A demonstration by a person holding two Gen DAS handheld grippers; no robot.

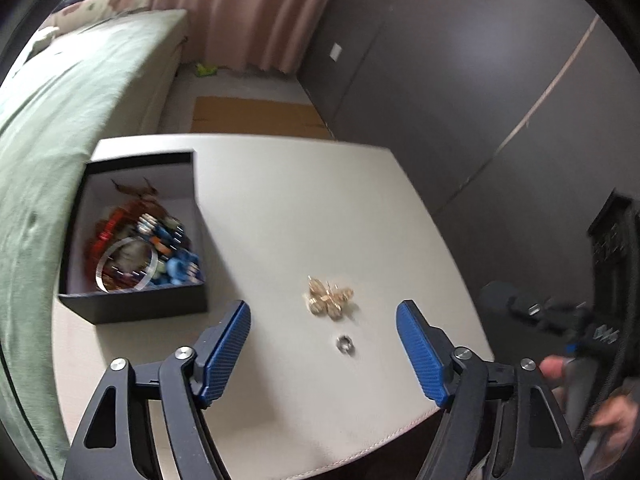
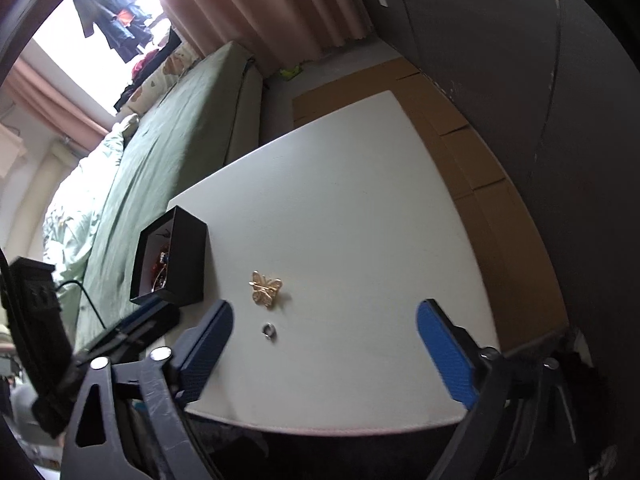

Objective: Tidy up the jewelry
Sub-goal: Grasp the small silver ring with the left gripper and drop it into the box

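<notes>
A gold butterfly brooch (image 1: 330,299) lies on the white table (image 1: 304,208), with a small silver ring (image 1: 344,345) just in front of it. A black box (image 1: 132,236) at the table's left holds red and blue beaded pieces and a silver bangle (image 1: 124,266). My left gripper (image 1: 323,350) is open and empty, its blue fingers either side of the ring, above the table. In the right wrist view the brooch (image 2: 265,289), ring (image 2: 269,331) and box (image 2: 170,258) show too. My right gripper (image 2: 325,354) is open and empty over the table's front edge.
A bed with a green cover (image 1: 68,96) runs along the table's left side. Flattened cardboard (image 2: 472,168) lies on the floor beyond and right of the table. A dark wall (image 1: 480,80) stands at right. The other gripper's body (image 1: 560,320) is at right.
</notes>
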